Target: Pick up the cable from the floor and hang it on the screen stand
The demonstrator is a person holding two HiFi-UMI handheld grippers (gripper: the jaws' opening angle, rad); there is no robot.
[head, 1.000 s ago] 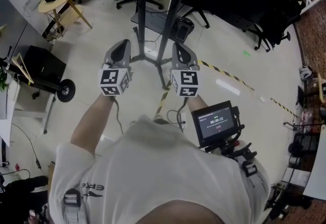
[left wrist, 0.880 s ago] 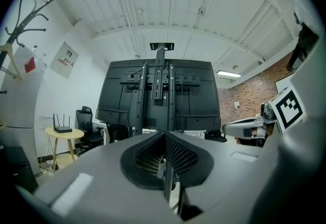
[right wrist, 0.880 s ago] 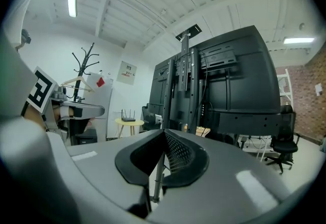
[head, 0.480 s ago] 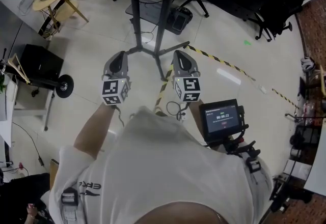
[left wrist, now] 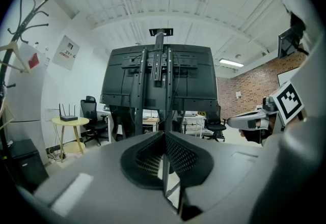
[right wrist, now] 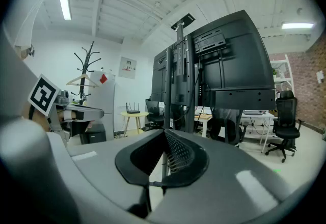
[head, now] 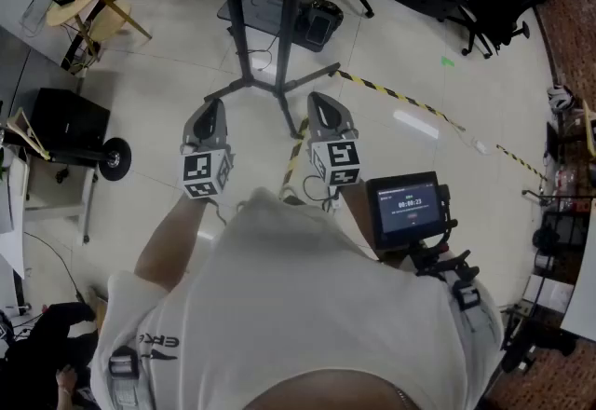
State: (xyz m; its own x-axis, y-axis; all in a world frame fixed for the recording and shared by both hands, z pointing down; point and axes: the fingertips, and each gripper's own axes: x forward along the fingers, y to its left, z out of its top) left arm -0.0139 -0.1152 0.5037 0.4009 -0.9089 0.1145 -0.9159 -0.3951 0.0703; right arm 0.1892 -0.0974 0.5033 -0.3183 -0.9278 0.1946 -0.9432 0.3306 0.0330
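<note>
A short stretch of dark cable (head: 327, 202) shows on the pale floor (head: 158, 73). It lies just behind the right gripper's (head: 317, 100) marker cube, and the person's shoulder hides most of it. Both grippers are empty. The left gripper (head: 215, 104) has its jaws pressed together with nothing between them, and the right gripper's jaws meet at the tips in the same way.

The two grippers are held side by side and near level, pointing at the screen stand (head: 290, 17). The stand's splayed base legs lie on the floor just ahead of the gripper tips. In both gripper views the back of the black screen (left wrist: 158, 73) fills the middle ahead. A strip of yellow-and-black floor tape (head: 294, 162) runs between the grippers toward the stand's base. A second strip (head: 400, 99) runs off to the right of the right gripper over open floor.

Left of the left gripper a black case (head: 63, 119) sits on a wheeled cart. Farther ahead on that side is a round yellow table (head: 58, 9) with a router on it. Ahead and to the right, office chairs (head: 484, 35) edge the open floor. A coat rack (right wrist: 91, 67) stands by the far wall. A small monitor (head: 407, 210) is mounted at the person's right side.
</note>
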